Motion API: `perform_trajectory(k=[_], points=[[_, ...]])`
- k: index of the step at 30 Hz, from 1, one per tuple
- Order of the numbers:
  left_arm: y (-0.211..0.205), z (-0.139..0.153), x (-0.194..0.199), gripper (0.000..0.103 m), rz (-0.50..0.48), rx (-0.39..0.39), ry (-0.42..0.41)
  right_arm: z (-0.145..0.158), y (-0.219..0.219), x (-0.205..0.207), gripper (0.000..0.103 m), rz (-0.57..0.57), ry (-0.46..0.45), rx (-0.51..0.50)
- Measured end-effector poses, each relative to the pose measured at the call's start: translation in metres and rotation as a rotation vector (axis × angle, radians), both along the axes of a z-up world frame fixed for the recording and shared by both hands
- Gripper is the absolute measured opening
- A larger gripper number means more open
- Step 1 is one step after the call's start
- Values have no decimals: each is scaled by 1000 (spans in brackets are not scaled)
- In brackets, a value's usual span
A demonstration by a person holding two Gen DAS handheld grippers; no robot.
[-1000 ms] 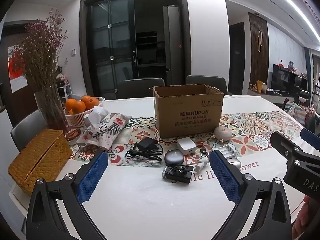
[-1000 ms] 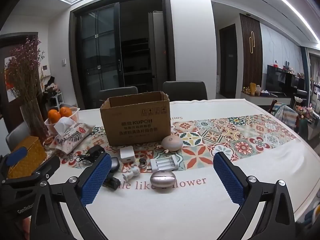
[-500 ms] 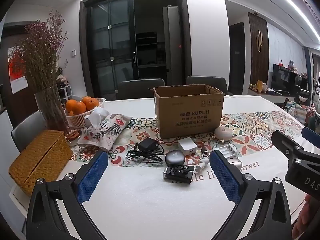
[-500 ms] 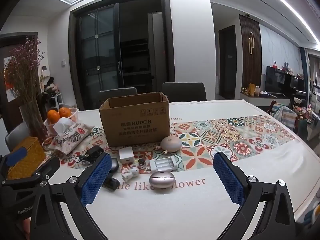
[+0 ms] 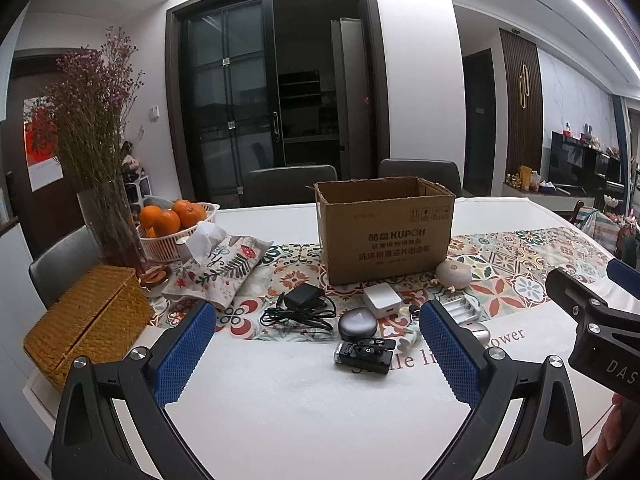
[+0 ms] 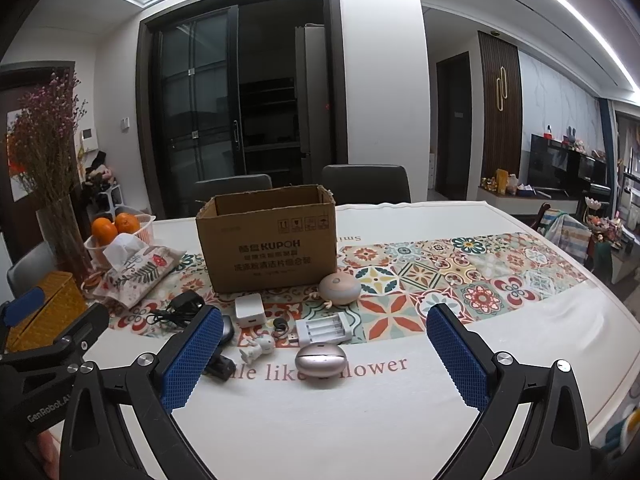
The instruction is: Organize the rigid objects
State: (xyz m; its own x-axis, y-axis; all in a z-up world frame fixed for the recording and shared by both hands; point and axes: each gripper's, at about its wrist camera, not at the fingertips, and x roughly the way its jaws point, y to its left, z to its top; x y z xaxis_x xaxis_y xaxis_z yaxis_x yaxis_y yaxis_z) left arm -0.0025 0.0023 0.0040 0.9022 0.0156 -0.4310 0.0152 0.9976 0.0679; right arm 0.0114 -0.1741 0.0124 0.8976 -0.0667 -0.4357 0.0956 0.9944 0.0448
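almost nothing has moved since the earlier frames: both your grippers hang where they were over the near white edge of the table [image 6: 360,432], and the clutter looks unshifted. your left gripper [image 5: 316,356] is spread wide with nothing between its blue pads, and your right gripper [image 6: 324,362] is likewise wide apart and empty.

taking the cardboard box [image 6: 268,240] as the landmark, everything to sort lies on the near side of it. nearest you, well in front of the box, sit the black clip-like gadget [image 5: 364,356] and the pinkish oval case [image 6: 321,360], with a small white figurine [image 6: 258,347] between them. a step closer to the box come the grey round case [image 5: 357,322], the white battery charger [image 6: 325,330] with a small usb stick [image 6: 291,337] and a ring [image 6: 280,326] just beside it. closer still, the white square adapter [image 6: 249,310] lies just in front of the box, the black charger with its coiled cable [image 5: 302,308] off its front left corner, and the beige round speaker-like thing [image 6: 340,289] near its front right corner, possibly touching it; the angle leaves that unclear.

the box stands upright and open-topped on the patterned runner [image 6: 460,276]; its inside cannot be seen from either camera. left of the box lie the floral tissue pouch [image 5: 218,268], the wicker box [image 5: 88,320], the basket of oranges [image 5: 172,224] and the vase of dried flowers [image 5: 108,184]. behind the box stand two grey chairs [image 6: 366,182].
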Motion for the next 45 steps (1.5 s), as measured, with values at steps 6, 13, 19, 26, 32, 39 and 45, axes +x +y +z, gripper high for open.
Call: perform_trajectory(k=[6,13,19,26,32,39,45], points=[[0,-1,0,103,-5,-4,7,0,0,0,103,0,2,0],[-1,-1,0,103,-8,-4,9,0,1,0,103,-1,2,-2],[-1,-2,-1,103,-12,-6,14,-1,0,0,103,1,1,0],[-1,-3,-1,103,-13,-5,15,-1,0,0,103,2,5,2],[0,-3,0,103,-13,-4,17,-2,0,0,103,4,6,1],[0,-4,-1,103,-15,-4,16,-2,0,0,103,2,5,2],[-2,-5,0,103,-15,-1,18,-2,1,0,103,4,6,4]])
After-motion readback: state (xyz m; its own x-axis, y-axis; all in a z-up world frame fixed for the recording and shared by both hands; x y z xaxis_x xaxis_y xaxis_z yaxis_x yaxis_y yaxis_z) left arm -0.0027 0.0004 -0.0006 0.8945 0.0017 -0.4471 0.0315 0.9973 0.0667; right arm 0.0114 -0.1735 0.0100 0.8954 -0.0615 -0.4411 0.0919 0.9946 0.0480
